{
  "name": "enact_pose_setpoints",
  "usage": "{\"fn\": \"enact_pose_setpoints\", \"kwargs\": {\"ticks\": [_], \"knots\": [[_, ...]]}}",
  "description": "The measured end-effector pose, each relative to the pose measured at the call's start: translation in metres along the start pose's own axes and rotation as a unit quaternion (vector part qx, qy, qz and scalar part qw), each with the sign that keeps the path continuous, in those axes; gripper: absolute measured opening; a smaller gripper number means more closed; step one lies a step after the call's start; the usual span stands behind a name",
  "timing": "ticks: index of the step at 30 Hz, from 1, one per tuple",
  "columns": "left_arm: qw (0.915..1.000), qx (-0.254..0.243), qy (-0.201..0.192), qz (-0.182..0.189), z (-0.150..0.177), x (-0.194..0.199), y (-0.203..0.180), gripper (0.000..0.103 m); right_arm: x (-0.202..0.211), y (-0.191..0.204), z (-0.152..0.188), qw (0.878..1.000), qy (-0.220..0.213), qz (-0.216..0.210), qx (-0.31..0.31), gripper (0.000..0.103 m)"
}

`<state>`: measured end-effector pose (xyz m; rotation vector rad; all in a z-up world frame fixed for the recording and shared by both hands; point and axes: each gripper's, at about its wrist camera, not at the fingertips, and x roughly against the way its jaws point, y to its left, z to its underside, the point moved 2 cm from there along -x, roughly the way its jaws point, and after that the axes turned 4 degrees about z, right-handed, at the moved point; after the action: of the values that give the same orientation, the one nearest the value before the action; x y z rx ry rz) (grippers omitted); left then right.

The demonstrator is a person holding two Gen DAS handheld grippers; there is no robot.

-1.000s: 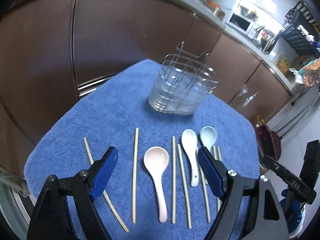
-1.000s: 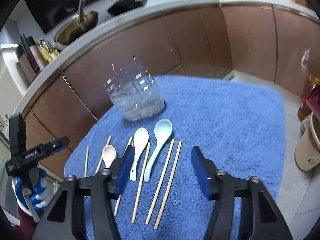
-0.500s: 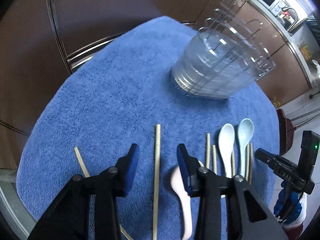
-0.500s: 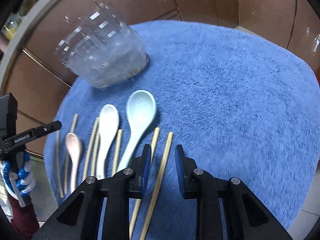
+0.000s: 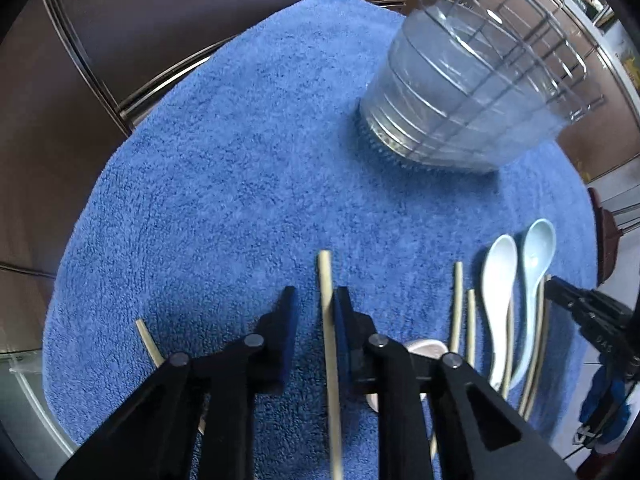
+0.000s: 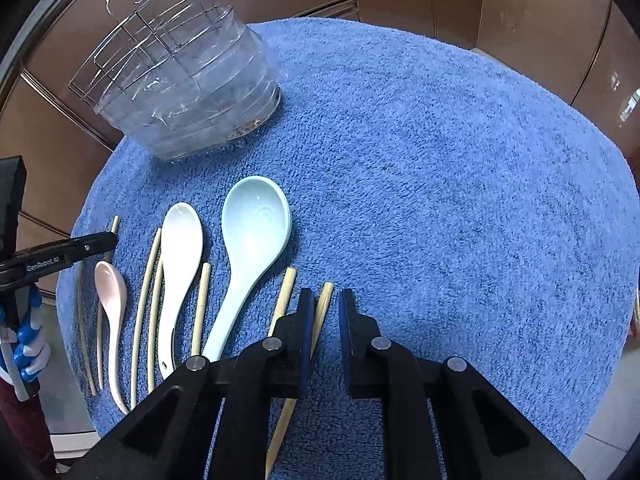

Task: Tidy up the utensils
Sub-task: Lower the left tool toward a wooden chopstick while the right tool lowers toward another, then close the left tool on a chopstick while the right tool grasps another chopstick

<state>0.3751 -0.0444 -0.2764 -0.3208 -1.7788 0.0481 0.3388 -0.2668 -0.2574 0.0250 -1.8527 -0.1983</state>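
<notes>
Both grippers point steeply down at the blue towel [image 6: 440, 160] where the utensils lie in a row; the left gripper [image 5: 314, 300] has just been closing, and its jaws now stand narrow with a chopstick [image 5: 329, 344] between them, the stick lying against the right-hand pad while a gap shows on the other side, so I cannot tell whether it is truly pinched; the right gripper [image 6: 323, 300] has likewise just been closing, and the outermost chopstick [image 6: 322, 312] runs between its dark pads, close against the left one, with a sliver of towel showing beside the other; again I cannot tell if it is gripped. Beside that stick lie another chopstick [image 6: 285, 292], a pale blue spoon [image 6: 252, 236], a white spoon [image 6: 180, 248] and a small pink spoon [image 6: 110, 292], more chopsticks among them; the clear holder with its wire rack [image 6: 192, 92] stands at the far edge of the towel, well apart from the row.
</notes>
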Motion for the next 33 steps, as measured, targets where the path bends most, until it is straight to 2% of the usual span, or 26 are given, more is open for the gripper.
{"fn": "enact_pose_setpoints", "kwargs": {"ticks": [5, 8, 15, 22, 29, 33], "knots": [[0.9999, -0.001, -0.007, -0.009, 0.0, -0.002, -0.005, 0.008, 0.0, -0.006, 0.0, 1.0, -0.007, -0.007, -0.007, 0.008], [0.9997, 0.006, -0.023, 0.0, 0.006, 0.006, -0.004, 0.007, 0.004, -0.009, 0.003, 1.0, -0.013, -0.016, -0.011, 0.008], [0.9955, 0.004, -0.094, 0.01, 0.031, 0.052, -0.002, 0.007, 0.043, -0.011, 0.022, 0.998, -0.059, -0.031, 0.004, 0.007], [0.9857, -0.011, -0.168, 0.009, 0.06, 0.109, -0.019, 0.007, 0.102, 0.002, 0.046, 0.991, -0.127, -0.034, 0.019, 0.006], [0.9696, -0.031, -0.242, 0.005, 0.09, 0.175, -0.031, 0.007, 0.17, 0.017, 0.081, 0.979, -0.2, -0.023, 0.034, 0.005], [0.9662, -0.036, -0.255, 0.009, 0.1, 0.193, -0.027, 0.007, 0.199, 0.026, 0.099, 0.972, -0.23, -0.019, 0.043, 0.005]]}}
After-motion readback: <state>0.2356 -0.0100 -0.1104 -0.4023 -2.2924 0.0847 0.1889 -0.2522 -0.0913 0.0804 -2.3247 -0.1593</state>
